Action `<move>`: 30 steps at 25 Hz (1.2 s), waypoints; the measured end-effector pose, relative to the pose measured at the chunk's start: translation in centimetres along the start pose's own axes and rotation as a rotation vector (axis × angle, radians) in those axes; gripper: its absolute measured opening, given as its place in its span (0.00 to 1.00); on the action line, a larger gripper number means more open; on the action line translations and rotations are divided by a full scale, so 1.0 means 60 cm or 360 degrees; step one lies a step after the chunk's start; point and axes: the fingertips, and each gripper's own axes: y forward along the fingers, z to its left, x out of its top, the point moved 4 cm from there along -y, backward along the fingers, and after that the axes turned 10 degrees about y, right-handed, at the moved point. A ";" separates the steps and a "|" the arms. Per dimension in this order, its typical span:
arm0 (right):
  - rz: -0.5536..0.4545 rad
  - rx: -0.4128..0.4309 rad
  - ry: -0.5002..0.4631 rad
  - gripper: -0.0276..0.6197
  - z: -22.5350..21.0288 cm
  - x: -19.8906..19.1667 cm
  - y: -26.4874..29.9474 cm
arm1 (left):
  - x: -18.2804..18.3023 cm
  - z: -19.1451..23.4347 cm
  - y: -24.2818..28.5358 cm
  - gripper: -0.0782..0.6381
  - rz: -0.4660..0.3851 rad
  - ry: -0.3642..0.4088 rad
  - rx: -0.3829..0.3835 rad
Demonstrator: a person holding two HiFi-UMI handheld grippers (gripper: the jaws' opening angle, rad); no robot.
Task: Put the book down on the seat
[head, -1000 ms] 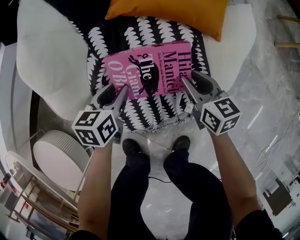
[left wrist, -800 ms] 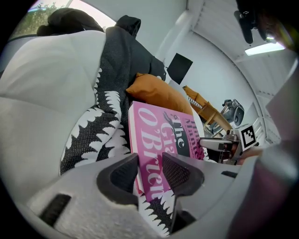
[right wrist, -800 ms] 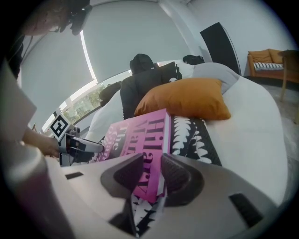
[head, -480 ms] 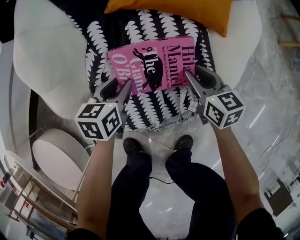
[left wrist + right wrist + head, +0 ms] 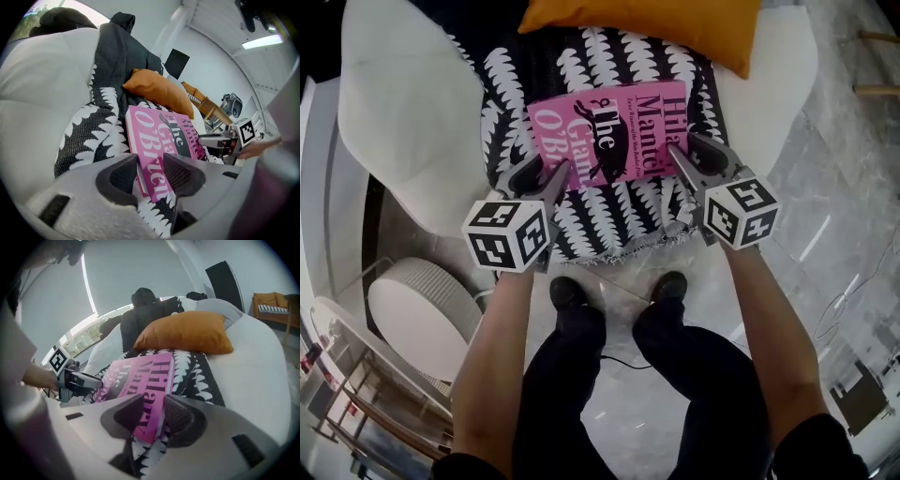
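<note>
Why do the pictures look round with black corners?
Left gripper view: the wide lens curves everything, darkens the corners; a ceiling light glares. Right gripper view: same bending, bright window. Head view: straighter, book sharp, glare streaks on the floor.

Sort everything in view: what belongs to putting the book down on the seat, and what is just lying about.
Belongs to the job: pink hardback book, clamped at its near corners by left gripper and right gripper; white seat, covered by a black-and-white patterned throw.
Just lying about: orange cushion at the seat's back; round white ribbed table beside the seat.
</note>
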 end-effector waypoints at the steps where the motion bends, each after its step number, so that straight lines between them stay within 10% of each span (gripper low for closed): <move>1: 0.0006 0.0003 0.0000 0.26 -0.001 0.002 -0.003 | 0.002 0.001 -0.004 0.36 0.0005 0.0016 -0.0001; 12: -0.0029 0.0061 -0.0182 0.25 0.078 0.095 -0.118 | 0.105 -0.045 -0.134 0.35 -0.0066 0.0109 -0.0050; 30: -0.0449 0.0441 -0.0559 0.09 0.477 0.522 -0.600 | 0.578 -0.289 -0.620 0.15 -0.0591 0.0309 -0.0138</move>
